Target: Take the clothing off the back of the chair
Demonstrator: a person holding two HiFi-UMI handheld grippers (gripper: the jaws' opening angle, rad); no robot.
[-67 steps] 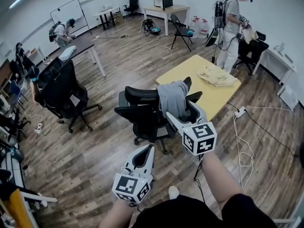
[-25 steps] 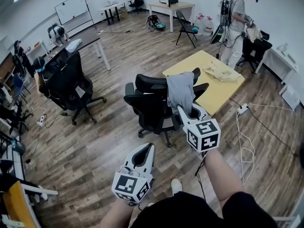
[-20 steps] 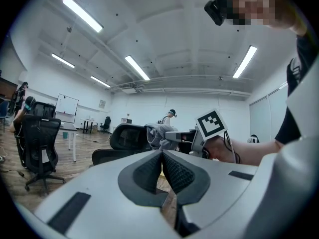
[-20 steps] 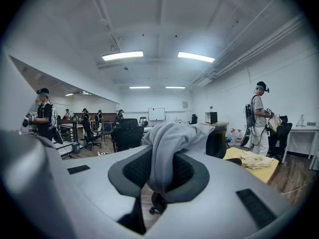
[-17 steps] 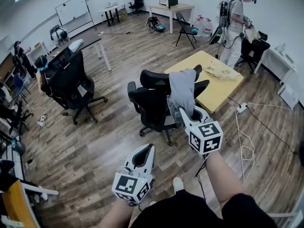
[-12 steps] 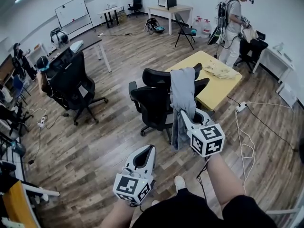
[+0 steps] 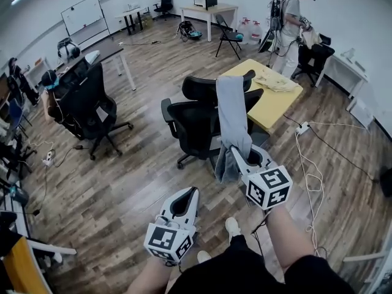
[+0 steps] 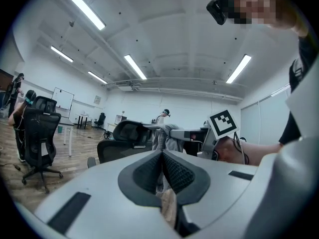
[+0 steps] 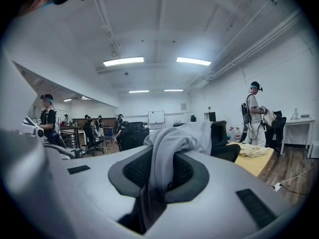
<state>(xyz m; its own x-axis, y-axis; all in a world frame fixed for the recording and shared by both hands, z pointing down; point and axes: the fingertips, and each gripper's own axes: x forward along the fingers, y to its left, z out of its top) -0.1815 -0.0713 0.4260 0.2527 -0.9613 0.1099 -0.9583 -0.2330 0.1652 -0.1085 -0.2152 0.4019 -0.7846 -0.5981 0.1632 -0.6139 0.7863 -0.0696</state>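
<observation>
1. Grey clothing (image 7: 231, 112), one piece, hangs over the back of one black chair (image 7: 193, 124) at the head view's centre, its lower end stretched toward the frame's bottom
2. Right gripper (image 7: 238, 152), lower centre-right: jaws clamped on that lower end
3. Left gripper (image 7: 190, 192), lower centre: jaws together, empty
4. One yellow desk (image 7: 269, 109), upper right of the chair, carries one cream cloth (image 7: 275, 82)

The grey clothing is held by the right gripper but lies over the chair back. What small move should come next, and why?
Probably draw the right gripper toward the person and a little upward. Its fingers are shut on the grey clothing, whose upper end hangs over the chair back, so a lifting pull should slide it free.
</observation>
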